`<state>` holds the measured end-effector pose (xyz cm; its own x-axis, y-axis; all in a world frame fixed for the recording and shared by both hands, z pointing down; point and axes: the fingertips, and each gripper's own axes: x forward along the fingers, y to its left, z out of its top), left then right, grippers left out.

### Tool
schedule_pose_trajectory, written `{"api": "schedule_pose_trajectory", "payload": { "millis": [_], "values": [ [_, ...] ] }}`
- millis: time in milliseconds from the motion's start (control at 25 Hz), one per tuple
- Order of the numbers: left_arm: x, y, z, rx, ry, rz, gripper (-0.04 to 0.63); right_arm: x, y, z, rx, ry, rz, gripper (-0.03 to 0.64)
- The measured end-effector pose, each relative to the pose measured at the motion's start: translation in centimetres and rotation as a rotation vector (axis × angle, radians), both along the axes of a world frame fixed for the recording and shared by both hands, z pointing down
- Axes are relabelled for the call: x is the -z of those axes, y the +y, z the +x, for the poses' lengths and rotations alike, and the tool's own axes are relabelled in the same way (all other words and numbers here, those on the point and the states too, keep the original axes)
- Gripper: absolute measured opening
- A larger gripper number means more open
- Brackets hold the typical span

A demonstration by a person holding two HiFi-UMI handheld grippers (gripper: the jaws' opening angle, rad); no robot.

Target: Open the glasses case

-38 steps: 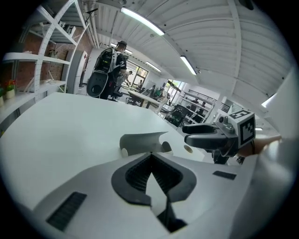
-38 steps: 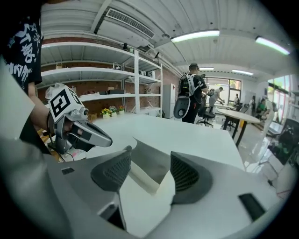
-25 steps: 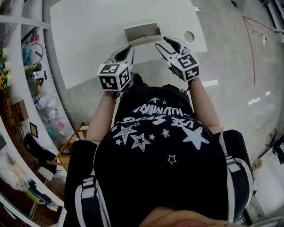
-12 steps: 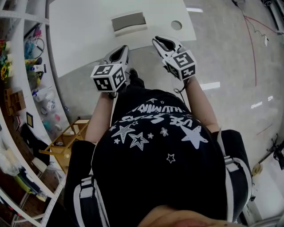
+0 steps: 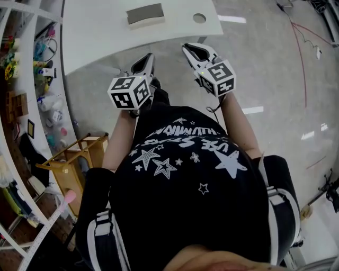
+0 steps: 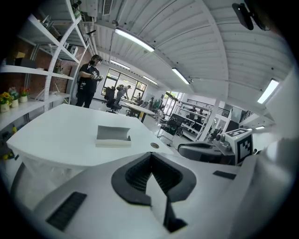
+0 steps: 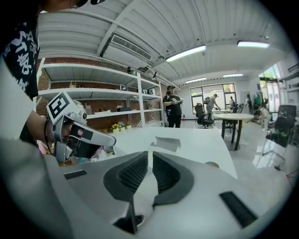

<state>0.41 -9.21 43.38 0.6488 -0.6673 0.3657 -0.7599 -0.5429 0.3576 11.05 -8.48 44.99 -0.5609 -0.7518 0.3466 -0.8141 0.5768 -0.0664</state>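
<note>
The glasses case (image 5: 144, 14) lies on the white table (image 5: 95, 37), a grey panel standing up over a white base; it also shows in the left gripper view (image 6: 113, 136) and the right gripper view (image 7: 166, 143). Both grippers hang over the floor, well short of the table edge and apart from the case. My left gripper (image 5: 147, 62) is shut with nothing in it, its pads meeting (image 6: 150, 158). My right gripper (image 5: 192, 51) is closing, with only a narrow slit between the pads (image 7: 150, 156) and nothing between them.
A round hole (image 5: 199, 18) sits in the table to the right of the case. Cluttered shelves (image 5: 32, 79) run along the left, with a wooden stool (image 5: 79, 159) below them. People (image 6: 88, 86) stand far behind the table.
Both grippers have drawn back from the case and off the table edge, out over the floor. The right gripper's jaws have narrowed from wide apart to nearly together.
</note>
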Motion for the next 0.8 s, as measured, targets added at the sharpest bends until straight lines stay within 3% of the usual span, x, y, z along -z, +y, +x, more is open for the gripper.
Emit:
{"api": "schedule_pose_trajectory", "payload": {
  "millis": [600,800],
  "values": [
    [4.7,10.9,-0.2,0.102,0.093,0.096,0.012,3.5,11.0,1.7,0.029,-0.027,0.089,0.028],
    [6.1,12.4,-0.5,0.093,0.103,0.130,0.012,4.3,12.6,1.4,0.028,-0.029,0.111,0.017]
  ]
}}
